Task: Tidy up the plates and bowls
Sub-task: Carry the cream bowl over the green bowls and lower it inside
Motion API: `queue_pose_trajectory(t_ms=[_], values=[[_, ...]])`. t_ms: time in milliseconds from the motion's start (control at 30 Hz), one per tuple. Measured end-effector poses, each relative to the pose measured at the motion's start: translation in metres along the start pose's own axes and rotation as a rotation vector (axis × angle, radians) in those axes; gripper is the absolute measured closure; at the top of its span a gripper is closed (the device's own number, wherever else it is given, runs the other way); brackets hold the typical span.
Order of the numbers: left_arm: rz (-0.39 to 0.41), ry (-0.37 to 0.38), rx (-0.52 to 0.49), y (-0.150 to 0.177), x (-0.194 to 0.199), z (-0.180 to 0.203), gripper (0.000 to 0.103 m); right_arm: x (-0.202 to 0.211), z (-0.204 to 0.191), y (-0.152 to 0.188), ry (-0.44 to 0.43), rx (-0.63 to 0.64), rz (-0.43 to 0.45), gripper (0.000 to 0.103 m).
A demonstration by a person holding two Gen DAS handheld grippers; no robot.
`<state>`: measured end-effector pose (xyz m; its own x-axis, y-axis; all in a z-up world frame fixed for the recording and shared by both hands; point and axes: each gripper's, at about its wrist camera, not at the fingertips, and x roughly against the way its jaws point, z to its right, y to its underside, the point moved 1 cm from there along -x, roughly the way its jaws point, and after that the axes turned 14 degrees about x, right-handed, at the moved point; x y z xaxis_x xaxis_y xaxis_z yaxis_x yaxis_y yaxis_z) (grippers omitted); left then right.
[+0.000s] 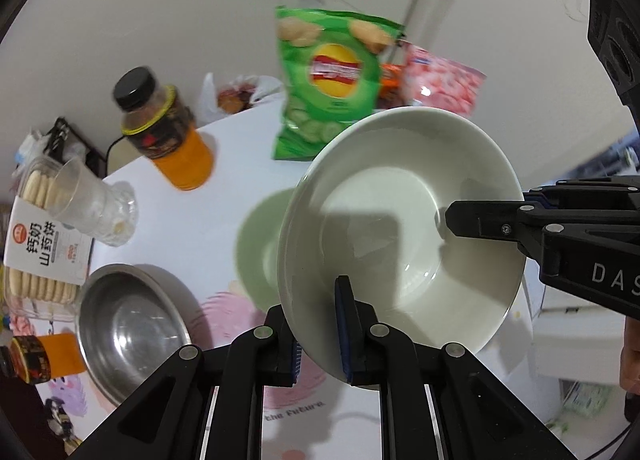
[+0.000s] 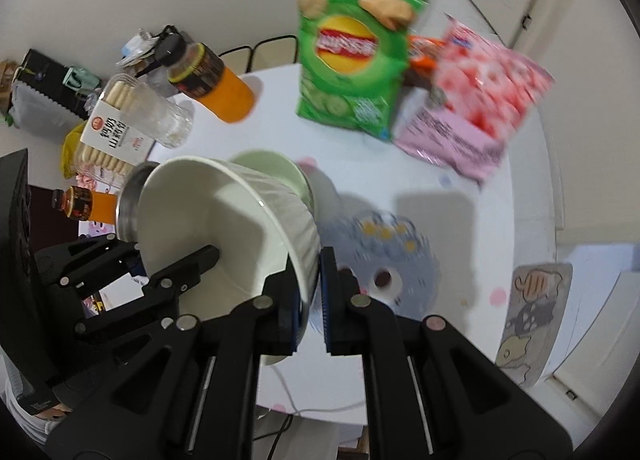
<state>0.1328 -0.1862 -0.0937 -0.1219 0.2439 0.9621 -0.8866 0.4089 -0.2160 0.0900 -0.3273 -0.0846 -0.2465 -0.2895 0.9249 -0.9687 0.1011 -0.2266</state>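
Observation:
A white bowl (image 1: 400,220) hangs tilted above the table, held at two sides of its rim. My left gripper (image 1: 320,340) is shut on its near rim, one pad inside and one outside. My right gripper (image 1: 460,216) reaches in from the right and is shut on the opposite rim. The right wrist view shows the same white bowl (image 2: 224,228) pinched by the right gripper (image 2: 312,292), with the left gripper (image 2: 180,260) clamped on its far-left edge. Below the bowl a pale green dish (image 1: 260,244) (image 2: 272,168) rests on the table. A steel bowl (image 1: 132,324) (image 2: 130,200) sits beside it.
On the round white table (image 1: 224,164) stand a green chips bag (image 1: 332,84), a pink snack pack (image 1: 444,80), an orange drink bottle (image 1: 168,132), a clear glass (image 1: 92,204) and a biscuit box (image 1: 40,244). A second orange bottle (image 1: 44,356) stands at the left edge.

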Motion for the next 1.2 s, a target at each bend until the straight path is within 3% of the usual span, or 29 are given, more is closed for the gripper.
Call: queue_pose_trajectory(t_ms=[233,500,1200], values=[[-0.035,-0.020,0.082,-0.013,-0.022,-0.030,0.089,-0.032,-0.007,-0.034,-0.052,0.024,-0.069,0.092],[-0.114,0.000,0.143,-0.016,-0.052,-0.051,0.089,-0.068,-0.009,-0.047,-0.067,0.020,-0.160,0.092],[-0.115,-0.027,0.180,-0.004,-0.078,-0.039,0.088,-0.092,0.015,-0.041,-0.072,-0.036,-0.230,0.092]])
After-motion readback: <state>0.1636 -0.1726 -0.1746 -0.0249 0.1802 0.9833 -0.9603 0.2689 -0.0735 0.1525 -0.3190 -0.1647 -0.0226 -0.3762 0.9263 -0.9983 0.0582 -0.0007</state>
